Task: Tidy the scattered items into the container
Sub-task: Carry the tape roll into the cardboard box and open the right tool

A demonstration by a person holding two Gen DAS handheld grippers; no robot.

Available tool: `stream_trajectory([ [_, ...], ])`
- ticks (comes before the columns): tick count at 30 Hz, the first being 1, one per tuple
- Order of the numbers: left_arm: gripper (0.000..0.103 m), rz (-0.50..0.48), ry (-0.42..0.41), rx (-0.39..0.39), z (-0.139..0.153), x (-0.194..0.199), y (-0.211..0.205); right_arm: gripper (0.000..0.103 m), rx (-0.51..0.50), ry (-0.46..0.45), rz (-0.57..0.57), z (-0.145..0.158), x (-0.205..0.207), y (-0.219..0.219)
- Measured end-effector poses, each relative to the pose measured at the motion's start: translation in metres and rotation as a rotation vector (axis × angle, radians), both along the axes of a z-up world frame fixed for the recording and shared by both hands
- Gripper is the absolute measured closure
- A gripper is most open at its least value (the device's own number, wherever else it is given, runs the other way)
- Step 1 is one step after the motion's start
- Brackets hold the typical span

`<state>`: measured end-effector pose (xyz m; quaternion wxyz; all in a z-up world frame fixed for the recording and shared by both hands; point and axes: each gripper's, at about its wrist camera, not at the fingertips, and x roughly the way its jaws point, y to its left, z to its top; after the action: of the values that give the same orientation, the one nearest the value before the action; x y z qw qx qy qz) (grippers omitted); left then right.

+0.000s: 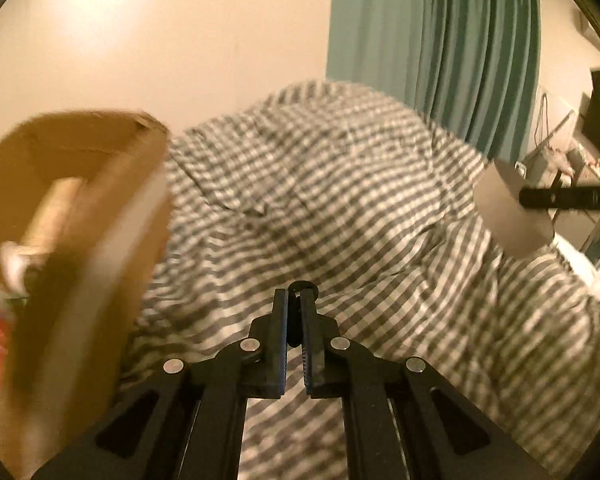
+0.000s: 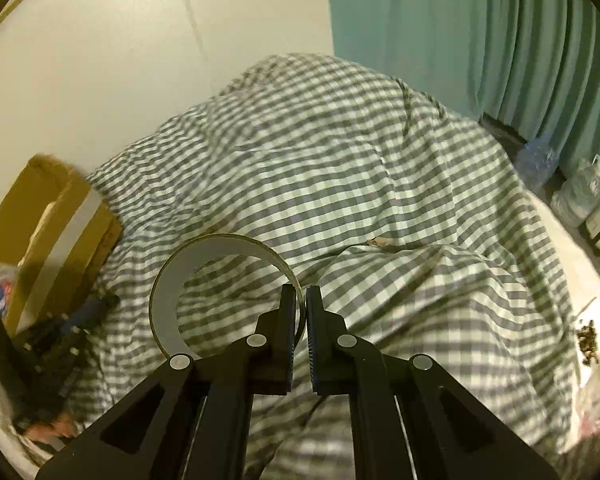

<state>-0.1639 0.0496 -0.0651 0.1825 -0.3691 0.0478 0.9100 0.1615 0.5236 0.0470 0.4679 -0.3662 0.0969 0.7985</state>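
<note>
Gingham bedding [image 2: 340, 152] underlies right gripper [image 2: 301, 300] pinching cardboard ring [image 2: 168, 280]; left gripper [image 1: 294, 300] pinches small black object [image 1: 304, 286].

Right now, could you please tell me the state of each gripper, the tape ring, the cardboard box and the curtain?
Left gripper: shut on a small black object held at its tips.
Right gripper: shut on the wall of the grey-lined tape ring, held off the bed.
Brown cardboard box: open-topped, items already inside.
Grey-and-white checked duvet: rumpled.
Teal curtain: drawn.
</note>
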Motion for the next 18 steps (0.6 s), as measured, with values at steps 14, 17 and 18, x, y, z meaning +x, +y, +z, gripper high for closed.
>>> stream_trajectory([
  [14,0.097,0.108,0.157,0.044,0.128,0.026,-0.121,0.098,0.061,0.084,0.283,0.028,-0.103,-0.160],
  [17,0.097,0.168,0.189,0.032,0.134,0.016,-0.148,0.098,0.079,0.080,0.375,0.030,-0.148,-0.189],
  [18,0.097,0.181,0.194,0.036,0.134,0.014,-0.156,0.098,0.091,0.075,0.396,0.030,-0.161,-0.195],
])
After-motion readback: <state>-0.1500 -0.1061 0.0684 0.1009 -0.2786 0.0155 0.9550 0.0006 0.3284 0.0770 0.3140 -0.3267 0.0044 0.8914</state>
